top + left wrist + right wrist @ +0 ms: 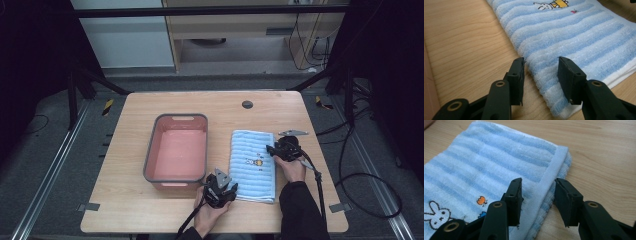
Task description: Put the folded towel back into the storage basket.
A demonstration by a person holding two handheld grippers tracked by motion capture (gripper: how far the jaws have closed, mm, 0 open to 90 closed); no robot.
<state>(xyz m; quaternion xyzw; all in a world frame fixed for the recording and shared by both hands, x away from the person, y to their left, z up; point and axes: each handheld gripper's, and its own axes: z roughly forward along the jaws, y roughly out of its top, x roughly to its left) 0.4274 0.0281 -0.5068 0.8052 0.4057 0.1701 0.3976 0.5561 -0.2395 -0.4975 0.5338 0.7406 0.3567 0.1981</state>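
While the folded blue towel (253, 165) lies right of centre on the table (125, 200), the left gripper (541, 75) straddles its near-left edge and the right gripper (537, 196) its hemmed right edge, jaws apart

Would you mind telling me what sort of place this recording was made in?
Probably a lab recording rig, not a home: a bare wooden table stands inside a black frame, loose cables trail across grey carpet, and only a towel and pink bin are laid out.
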